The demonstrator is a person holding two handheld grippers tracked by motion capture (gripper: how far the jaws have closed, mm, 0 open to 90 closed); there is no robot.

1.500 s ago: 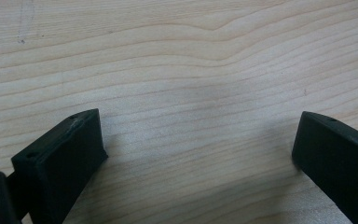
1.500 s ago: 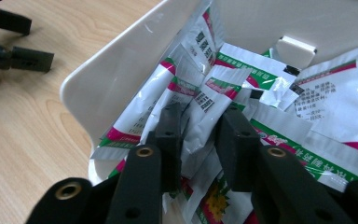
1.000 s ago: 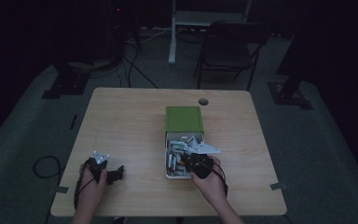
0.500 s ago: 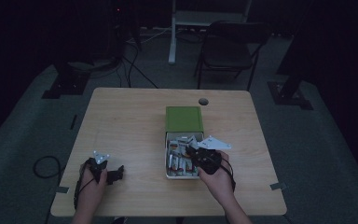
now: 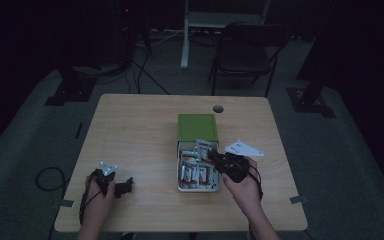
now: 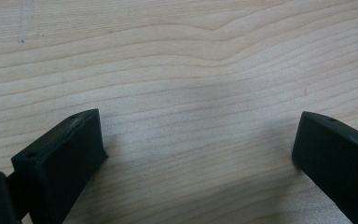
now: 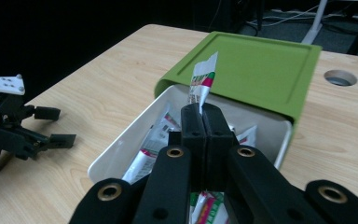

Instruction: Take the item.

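Note:
A white box (image 5: 179, 176) (image 7: 121, 156) holding several red, green and white packets lies on the wooden table, with a green lid (image 5: 197, 127) (image 7: 256, 67) over its far end. My right gripper (image 5: 213, 155) (image 7: 203, 111) hangs just above the box, shut on one packet (image 7: 202, 80) that sticks up from its fingertips. My left gripper (image 5: 125, 185) (image 6: 196, 149) rests at the table's near left. Its jaws are open and only bare wood (image 6: 191, 70) lies between them. In the right gripper view the left gripper (image 7: 51, 126) stands at the far left.
A round cable hole (image 5: 218, 108) (image 7: 339, 77) is in the table behind the lid. A folding chair (image 5: 247, 50) and a stand (image 5: 185, 35) are on the dark floor beyond the table. A cable (image 5: 45, 177) loops on the floor at the left.
My right gripper has risen from the box and shifted slightly right and away, carrying the packet up with it. The left gripper has stayed still.

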